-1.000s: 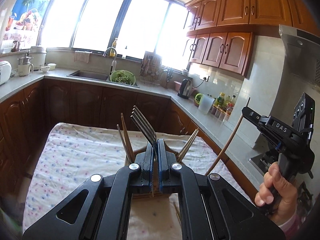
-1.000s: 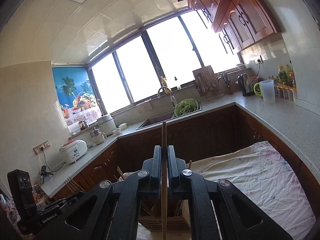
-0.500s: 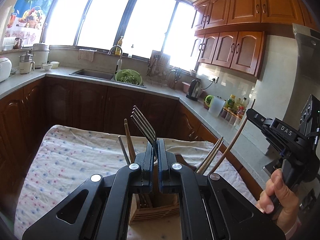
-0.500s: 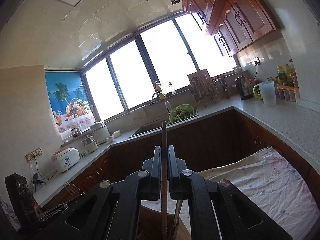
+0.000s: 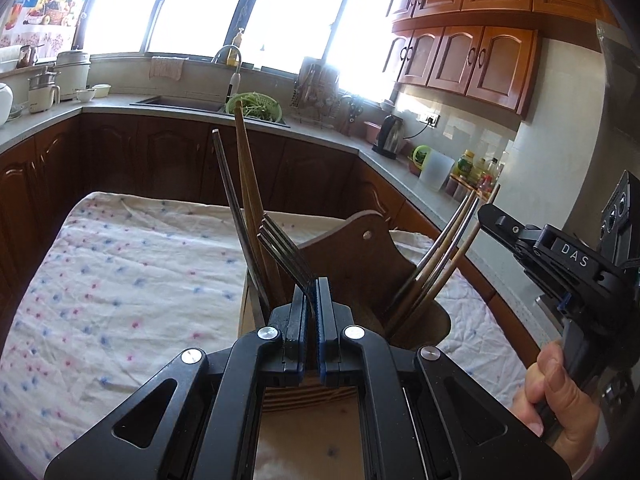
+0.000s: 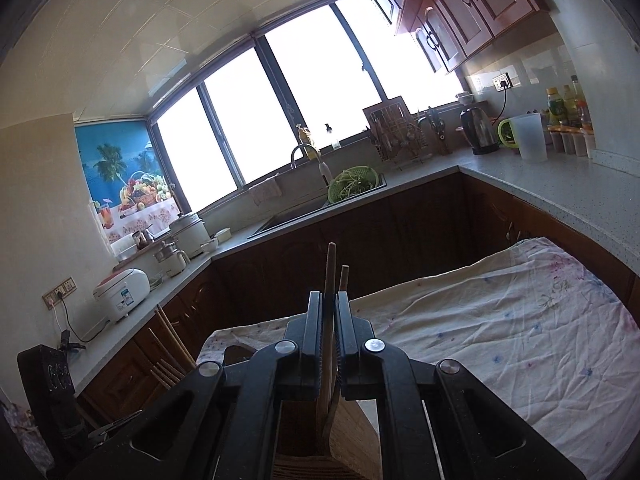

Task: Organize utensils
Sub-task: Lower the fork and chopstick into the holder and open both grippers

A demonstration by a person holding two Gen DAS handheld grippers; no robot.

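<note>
My left gripper (image 5: 311, 292) is shut on a metal fork (image 5: 285, 254), tines up, just above a wooden utensil holder (image 5: 352, 256) on the cloth-covered table (image 5: 120, 272). The holder has upright utensils on its left (image 5: 246, 196) and chopsticks (image 5: 444, 256) leaning right. My right gripper (image 6: 329, 312) is shut on a wooden chopstick (image 6: 329, 272) over the holder (image 6: 352, 436); it also shows in the left wrist view (image 5: 520, 236), held by a hand. A second stick (image 6: 344, 278) stands beside it.
Dark wooden cabinets and a grey counter (image 5: 320, 128) ring the table. On the counter are a sink with a green colander (image 6: 354, 184), a kettle (image 6: 478, 130), a white jug (image 6: 530, 136), bottles and a rice cooker (image 6: 120, 294).
Both grippers have dropped lower toward the holder. The holder and its utensils now loom larger in the left view, and the right chopstick reaches down into the holder.
</note>
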